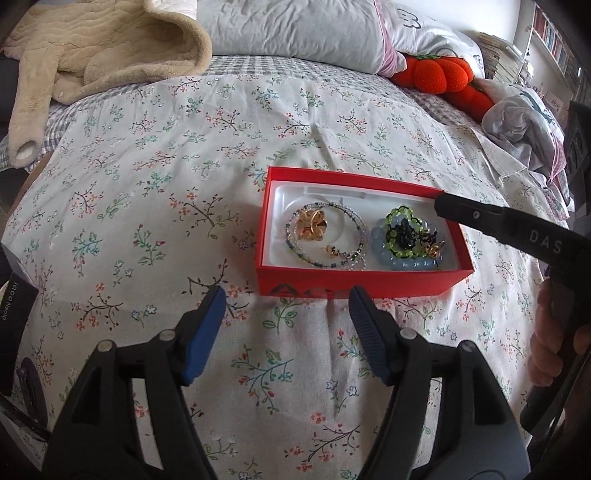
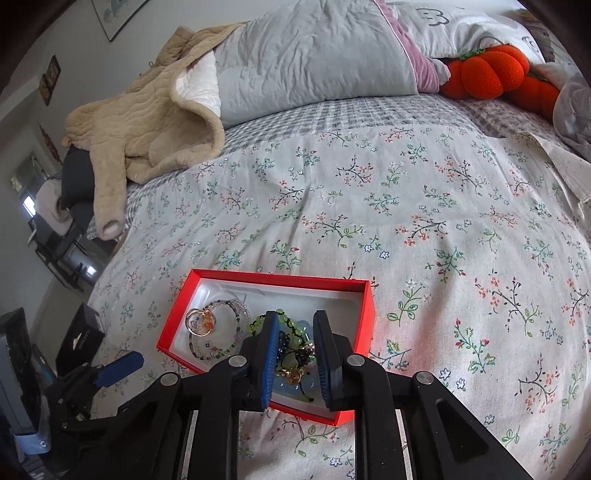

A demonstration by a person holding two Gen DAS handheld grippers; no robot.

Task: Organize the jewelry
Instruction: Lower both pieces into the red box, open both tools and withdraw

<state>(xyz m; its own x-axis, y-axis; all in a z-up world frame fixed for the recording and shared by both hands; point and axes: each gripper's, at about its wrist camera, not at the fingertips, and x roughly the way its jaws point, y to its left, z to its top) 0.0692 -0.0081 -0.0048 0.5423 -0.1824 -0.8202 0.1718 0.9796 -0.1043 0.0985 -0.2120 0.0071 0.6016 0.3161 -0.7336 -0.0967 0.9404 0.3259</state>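
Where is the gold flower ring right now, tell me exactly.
In the left wrist view the gold flower ring lies in the left half of the red box, inside the coiled bead bracelet, left of the green-and-black bead pile.

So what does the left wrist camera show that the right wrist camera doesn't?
Only the left wrist view shows a hand on the right gripper's handle, and bookshelves at far right. Only the right wrist view shows a framed picture on the wall, and the right gripper open above the green beaded piece. Both show the red box of jewelry on the floral sheet, the beige robe and the orange plush.
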